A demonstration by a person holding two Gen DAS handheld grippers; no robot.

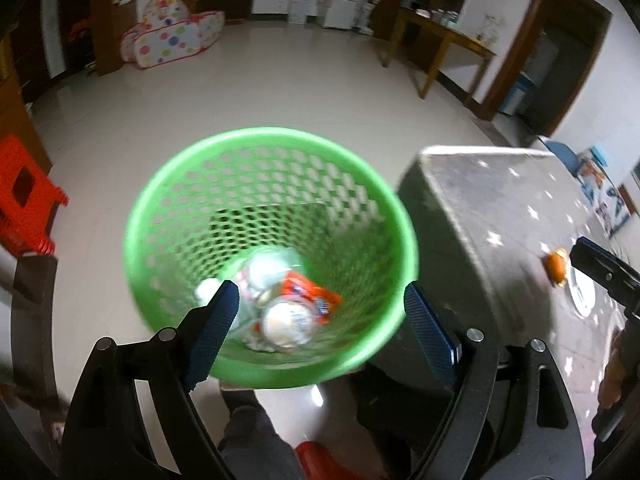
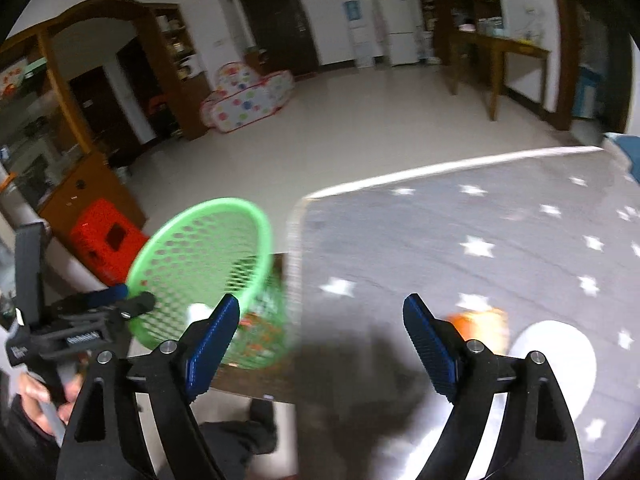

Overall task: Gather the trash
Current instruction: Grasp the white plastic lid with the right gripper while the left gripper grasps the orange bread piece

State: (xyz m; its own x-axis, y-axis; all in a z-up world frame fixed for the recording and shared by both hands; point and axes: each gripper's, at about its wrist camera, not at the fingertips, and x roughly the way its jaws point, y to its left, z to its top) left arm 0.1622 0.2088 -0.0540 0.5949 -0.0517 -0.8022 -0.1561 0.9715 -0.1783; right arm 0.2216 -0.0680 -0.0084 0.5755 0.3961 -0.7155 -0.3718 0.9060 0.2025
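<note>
**One scrap left on the starred cloth**

The left gripper [image 1: 320, 304] hangs above the green basket [image 1: 168, 184] with its blue pads spread wide and nothing between them; in the basket's bottom lie an orange wrapper [image 1: 308, 290], a round white lid or cup [image 1: 288, 322] and some pale crumpled packaging, too blurred to name further; the basket stands just beside the corner of the table [image 1: 480, 216], which wears a grey cloth with white stars. The right gripper [image 2: 322, 336] is likewise parted and empty, held low over the table's near edge; to its right, just beyond the right pad, an orange scrap [image 2: 480, 326], perhaps peel, lies on the cloth at the rim of a white plate [image 2: 560, 360]; whether it touches the plate is unclear through the blur.

The step in hand looks like the reach for that scrap with the right gripper; to do it well, swing the tool rightward until the scrap sits centred between the pads, come down steeply so the lower pad does not plough the cloth or nudge the plate; close gently, since peel is soft and may tear or slip; lift clear before crossing to the basket, and release only once well inside the rim.
</note>
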